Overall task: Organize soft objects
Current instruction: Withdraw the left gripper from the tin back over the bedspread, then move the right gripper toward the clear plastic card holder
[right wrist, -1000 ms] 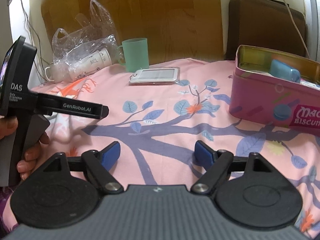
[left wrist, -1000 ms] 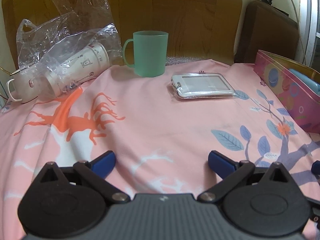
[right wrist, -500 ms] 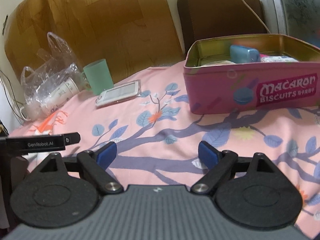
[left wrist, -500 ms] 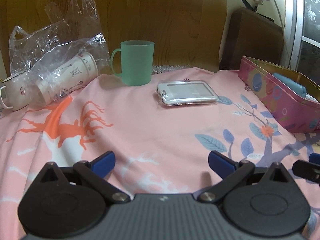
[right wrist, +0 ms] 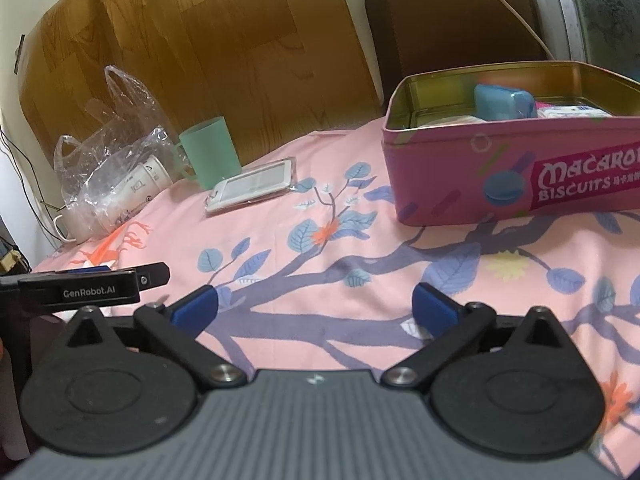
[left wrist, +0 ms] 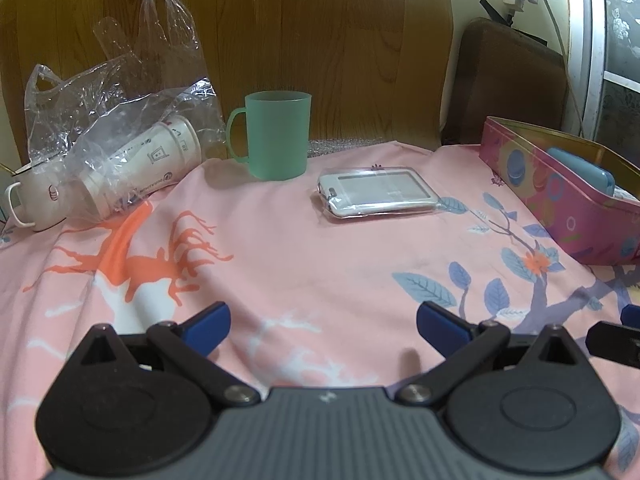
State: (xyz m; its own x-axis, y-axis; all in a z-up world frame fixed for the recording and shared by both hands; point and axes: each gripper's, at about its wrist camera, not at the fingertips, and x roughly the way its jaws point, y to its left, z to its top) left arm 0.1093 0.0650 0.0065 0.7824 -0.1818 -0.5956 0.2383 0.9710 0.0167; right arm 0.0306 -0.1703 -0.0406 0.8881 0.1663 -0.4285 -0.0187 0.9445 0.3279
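Both sets of jaws empty over the pink cloth, tin waiting at the right.

The left gripper (left wrist: 323,322) has its jaws spread with nothing between them; the right gripper (right wrist: 314,306) has its jaws opening, only the printed cloth (right wrist: 340,240) beneath, probably readying for a pick. From the left, the soft clear-sleeved card holder (left wrist: 376,194) lies flat at 12 o'clock, well apart from the jaws and short of the pink biscuit tin (right wrist: 508,172), likely its destination. The right view alone shows the tin's inside, a blue case (right wrist: 502,102) and white packets; the left view shows the green cup (left wrist: 276,136) and plastic bag (left wrist: 120,116) more squarely.
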